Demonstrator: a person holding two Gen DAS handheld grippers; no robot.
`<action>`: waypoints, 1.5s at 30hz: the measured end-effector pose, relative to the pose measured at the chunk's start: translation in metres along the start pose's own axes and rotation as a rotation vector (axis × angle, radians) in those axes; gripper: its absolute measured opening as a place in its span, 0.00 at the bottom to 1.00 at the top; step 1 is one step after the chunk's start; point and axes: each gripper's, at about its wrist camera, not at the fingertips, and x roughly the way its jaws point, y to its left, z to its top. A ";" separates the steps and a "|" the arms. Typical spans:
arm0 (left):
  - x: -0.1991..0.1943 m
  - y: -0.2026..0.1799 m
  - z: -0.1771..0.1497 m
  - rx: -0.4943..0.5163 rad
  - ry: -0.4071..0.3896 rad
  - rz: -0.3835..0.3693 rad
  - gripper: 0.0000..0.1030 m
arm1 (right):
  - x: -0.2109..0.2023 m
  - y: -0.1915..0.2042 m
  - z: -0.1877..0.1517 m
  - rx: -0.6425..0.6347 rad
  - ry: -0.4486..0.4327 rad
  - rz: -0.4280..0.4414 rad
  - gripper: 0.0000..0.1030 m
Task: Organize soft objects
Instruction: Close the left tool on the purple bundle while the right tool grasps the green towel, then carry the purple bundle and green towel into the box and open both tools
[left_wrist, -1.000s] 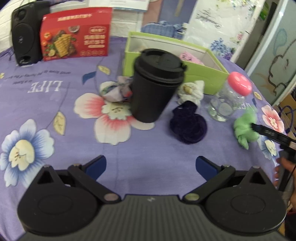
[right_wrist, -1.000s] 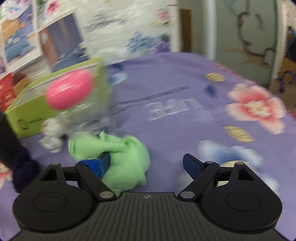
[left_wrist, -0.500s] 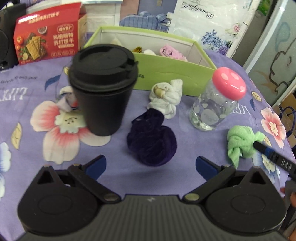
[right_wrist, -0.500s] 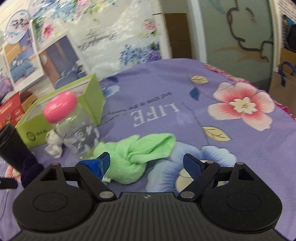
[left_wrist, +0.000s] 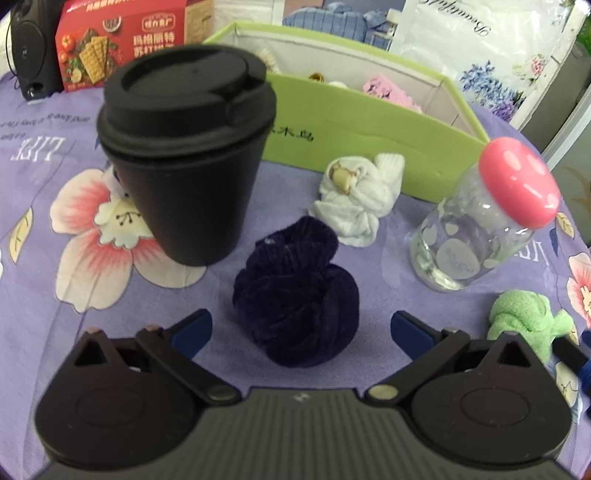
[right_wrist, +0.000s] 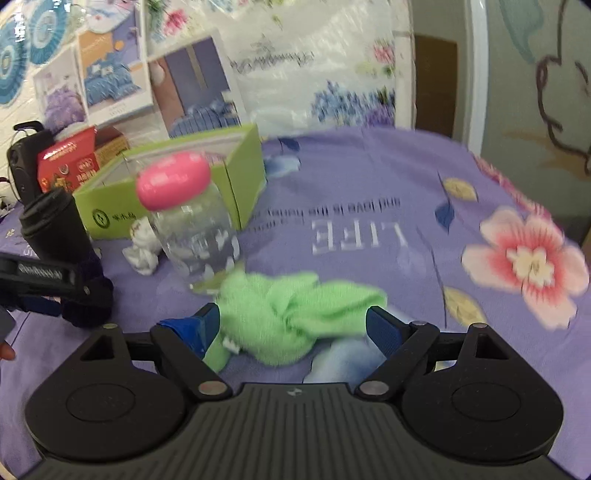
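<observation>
The green box stands open at the back of the flowered cloth, a few soft things already inside. The left gripper has swung past the black cup and now frames the dark purple bundle, jaws spread, not yet gripping. The right gripper likewise straddles the green bundle, jaws wide. The cup and the jar crowd the way to the box; the white bundle waits beside its wall.
</observation>
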 end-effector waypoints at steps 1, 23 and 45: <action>0.002 0.000 -0.001 -0.004 0.007 0.000 0.99 | 0.006 0.000 0.006 -0.030 0.016 0.023 0.71; 0.017 -0.006 0.003 0.045 -0.001 0.053 0.81 | 0.075 0.010 -0.010 -0.153 0.149 0.111 0.74; -0.116 0.061 0.001 0.136 -0.095 -0.159 0.56 | -0.050 0.061 0.032 -0.138 -0.121 0.273 0.19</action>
